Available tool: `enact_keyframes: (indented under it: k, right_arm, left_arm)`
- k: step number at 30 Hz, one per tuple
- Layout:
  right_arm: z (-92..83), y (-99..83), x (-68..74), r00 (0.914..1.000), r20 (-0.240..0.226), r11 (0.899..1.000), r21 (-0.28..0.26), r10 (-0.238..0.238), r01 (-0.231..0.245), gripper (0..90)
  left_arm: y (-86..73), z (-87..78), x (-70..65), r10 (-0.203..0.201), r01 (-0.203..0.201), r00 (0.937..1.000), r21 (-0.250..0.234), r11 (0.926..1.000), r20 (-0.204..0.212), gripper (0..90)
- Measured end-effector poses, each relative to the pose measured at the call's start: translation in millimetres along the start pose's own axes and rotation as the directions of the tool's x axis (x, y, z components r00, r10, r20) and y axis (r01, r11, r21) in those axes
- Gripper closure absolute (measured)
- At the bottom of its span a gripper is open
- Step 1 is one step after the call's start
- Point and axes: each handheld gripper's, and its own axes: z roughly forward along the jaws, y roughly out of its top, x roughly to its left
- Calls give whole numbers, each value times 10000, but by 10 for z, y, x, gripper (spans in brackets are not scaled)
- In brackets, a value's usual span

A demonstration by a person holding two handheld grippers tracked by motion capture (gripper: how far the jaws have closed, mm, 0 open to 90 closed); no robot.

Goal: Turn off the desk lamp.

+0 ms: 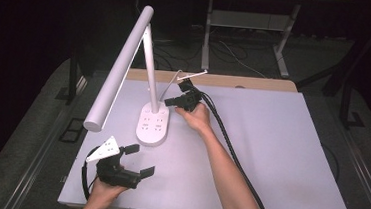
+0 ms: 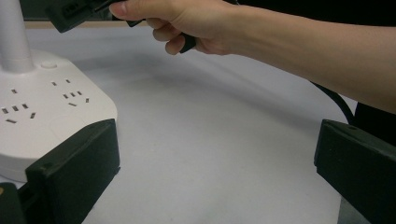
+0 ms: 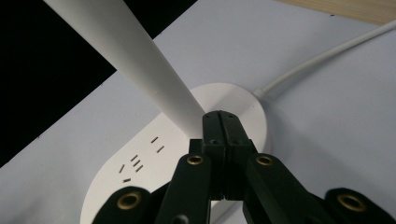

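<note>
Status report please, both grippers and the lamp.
Left gripper open, idle near table's front edge. Right gripper shut, empty, tips at the lamp base by the stem. Lamp upright; nothing in the way.

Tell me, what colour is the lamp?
White all over, the lamp: arm, post and socket base. The high view shows it best.

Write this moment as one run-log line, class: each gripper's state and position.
left gripper: open, near table edge | right gripper: shut, tips over lamp base beside lamp post | cord: trails behind base
</note>
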Motion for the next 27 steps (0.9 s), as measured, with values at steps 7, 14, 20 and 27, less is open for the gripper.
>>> enact_keyframes:
  k: [7, 14, 20, 27]
  right_arm:
    - [97, -41, -34, 9997, 4, 9997, 44, 259, -259, 900]
    - [213, -91, -40, 9996, 55, 9995, 148, 294, -295, 900]
    - [293, -129, -44, 9992, 69, 9989, 244, 390, -391, 900]
    - [328, -149, -41, 9994, 3, 9993, 133, 341, -341, 900]
  left_arm:
    - [0, 0, -1, -1, 1, 10000, 2, 10000, -1, 0]
    - [0, -1, 3, 11, -11, 10000, -1, 10000, 13, 0]
    - [-1, -3, 6, 2, -2, 10000, 2, 10000, 18, 0]
    - [-2, -7, 6, -5, 5, 10000, 4, 10000, -16, 0]
